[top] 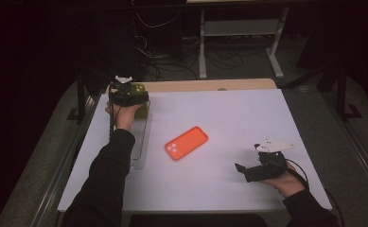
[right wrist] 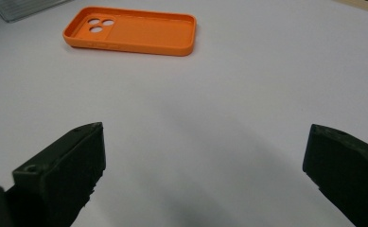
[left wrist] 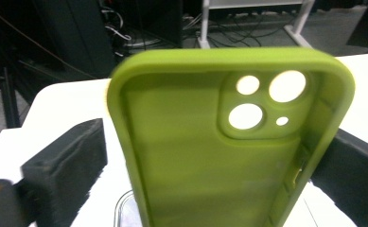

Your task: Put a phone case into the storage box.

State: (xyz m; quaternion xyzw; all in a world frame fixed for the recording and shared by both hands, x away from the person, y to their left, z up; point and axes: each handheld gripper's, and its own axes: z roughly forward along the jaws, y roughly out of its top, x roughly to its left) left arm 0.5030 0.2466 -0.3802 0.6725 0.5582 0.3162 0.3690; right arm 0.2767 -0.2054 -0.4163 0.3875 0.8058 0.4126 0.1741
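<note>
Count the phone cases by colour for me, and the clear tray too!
Orange phone case: 1
Green phone case: 1
Clear plastic tray: 1
Total: 3

The orange phone case [top: 186,143] lies flat near the middle of the white worktop [top: 238,118], and bare surface surrounds it on every side. Right of the case, the stretch toward the right hand-held gripper [top: 244,171] is open; between that gripper's parted jaws in the right gripper view there is only worktop. Left of the case, a clear tray [top: 141,142] runs along the worktop's left part. Beyond the tray's far end, the left hand-held gripper [top: 133,96] carries a green phone case [left wrist: 219,142] standing upright between its jaws, possibly above the tray. Far of the orange case, the worktop is open to its back edge.
</note>
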